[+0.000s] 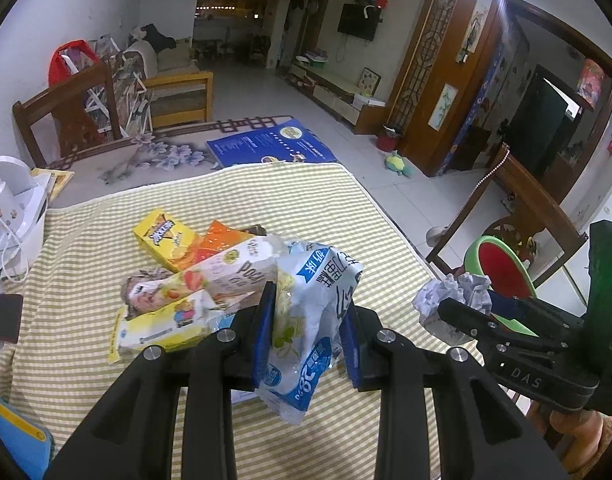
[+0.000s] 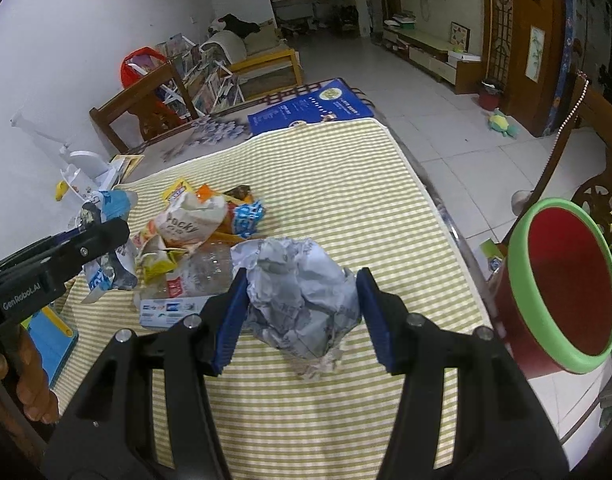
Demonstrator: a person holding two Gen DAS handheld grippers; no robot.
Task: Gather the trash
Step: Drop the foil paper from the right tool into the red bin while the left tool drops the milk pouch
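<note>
I note my left gripper (image 1: 306, 320) pinching a blue-white wrapper (image 1: 306, 328), limp below its fingers; it may slip. My right gripper (image 2: 302, 312) clamps crumpled paper (image 2: 298, 292); the bin (image 2: 562, 284) sits right of its fingers, so the drop may miss its rim.

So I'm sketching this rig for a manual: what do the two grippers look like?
Both are matte black, angular frames with silver bolts and ribbed blue pads. The left gripper is lettered "GenRobot.AI" on its side; the right gripper carries "DAS" and a small green light.

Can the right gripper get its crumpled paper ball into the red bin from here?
Probably yes. The right gripper holds the crumpled paper ball, and the red bin tilts open right beside it, nothing between.
</note>
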